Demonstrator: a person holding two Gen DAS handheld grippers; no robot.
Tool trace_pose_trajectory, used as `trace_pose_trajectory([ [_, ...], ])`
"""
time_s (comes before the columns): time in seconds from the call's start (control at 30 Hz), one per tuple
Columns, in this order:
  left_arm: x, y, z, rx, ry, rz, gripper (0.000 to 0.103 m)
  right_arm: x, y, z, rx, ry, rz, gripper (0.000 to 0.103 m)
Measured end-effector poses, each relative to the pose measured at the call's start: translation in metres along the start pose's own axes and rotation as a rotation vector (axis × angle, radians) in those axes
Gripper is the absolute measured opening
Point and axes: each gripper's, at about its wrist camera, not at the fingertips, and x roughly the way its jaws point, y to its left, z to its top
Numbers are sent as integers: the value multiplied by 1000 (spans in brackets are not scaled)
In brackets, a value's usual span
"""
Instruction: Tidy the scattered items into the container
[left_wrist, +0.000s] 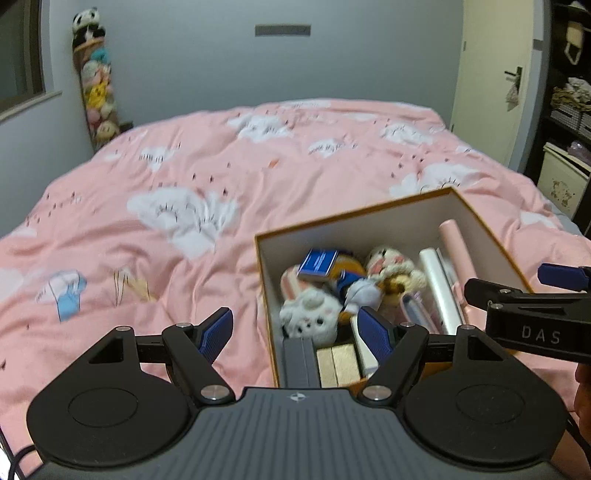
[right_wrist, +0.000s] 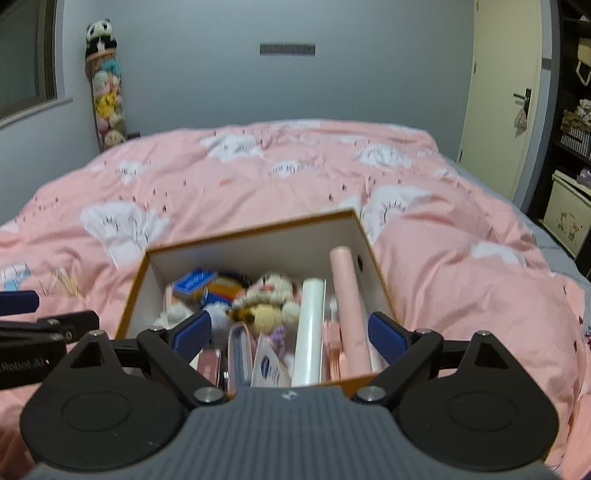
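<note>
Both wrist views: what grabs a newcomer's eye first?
The pink cloud-print duvet fills both views. An open orange-edged box sits on it near the foot of the bed, packed with plush toys, a blue packet and pink and white tubes. Both the left gripper and right gripper hang open and empty over the box.

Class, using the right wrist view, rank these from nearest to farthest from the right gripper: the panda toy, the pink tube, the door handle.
1. Pink tube: in the box, right side, by the right gripper.
2. Door handle: far right.
3. Panda toy: far left corner.
</note>
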Motion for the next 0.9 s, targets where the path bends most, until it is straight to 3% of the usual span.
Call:
trace_pose_trajectory([
  [0.27,11,8,-7,-42,94,24,88,5,9,-8,-43,33,-25,97],
  [0.9,14,4,-10,-26,126,26,87,12,15,-12,-71,83,-19,97],
])
